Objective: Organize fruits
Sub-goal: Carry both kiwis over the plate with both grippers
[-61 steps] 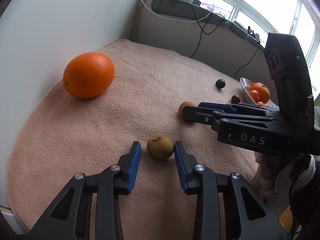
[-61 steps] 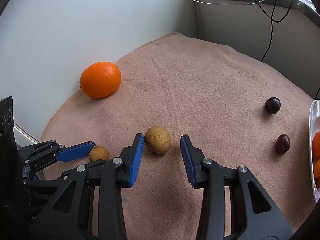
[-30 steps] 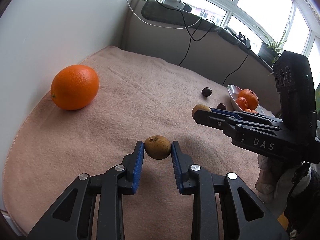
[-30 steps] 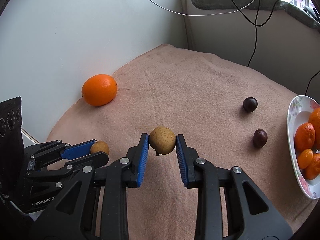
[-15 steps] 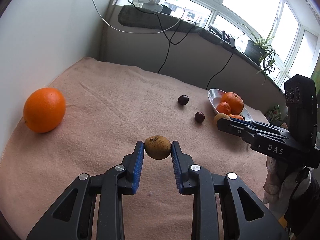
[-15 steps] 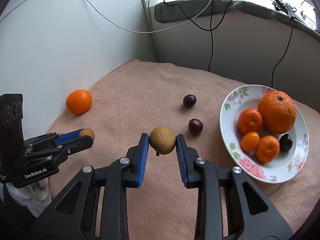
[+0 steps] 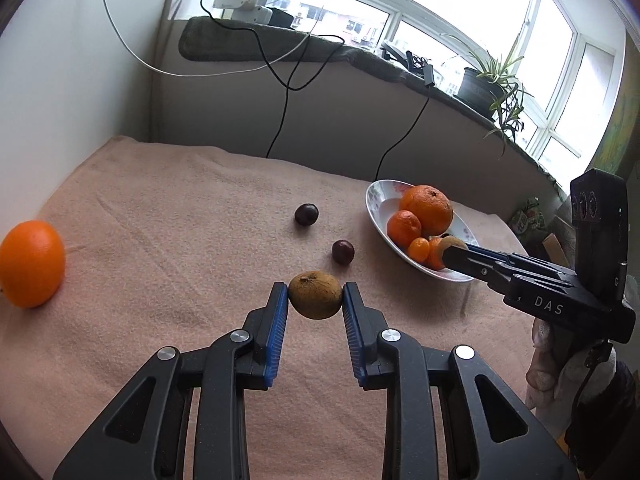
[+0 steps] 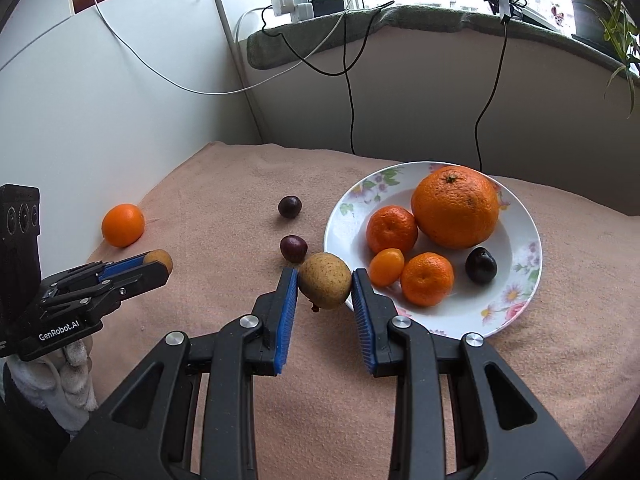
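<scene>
My left gripper [image 7: 315, 300] is shut on a small brown fruit [image 7: 315, 294] and holds it above the pink cloth. My right gripper [image 8: 325, 282] is shut on a speckled tan fruit [image 8: 325, 280] at the near left rim of the floral plate [image 8: 520, 276]. The plate holds a large orange [image 8: 455, 207], several smaller oranges and a dark plum [image 8: 481, 265]. Two dark plums [image 8: 293, 248] [image 8: 289, 206] lie on the cloth left of the plate. One orange [image 8: 122, 225] sits by the left wall. In the left wrist view the right gripper [image 7: 452, 249] reaches over the plate [image 7: 380, 208].
A pink cloth [image 8: 224, 200] covers the table. White wall panels close the left side. Cables [image 8: 352, 92] hang down the back wall from a padded window sill [image 8: 400, 20]. A potted plant [image 7: 484, 80] stands on the sill.
Both grippers closed on their fruits, lifted them off the cloth and carried them rightward toward the plate. The right gripper has come up to the plate's rim.
</scene>
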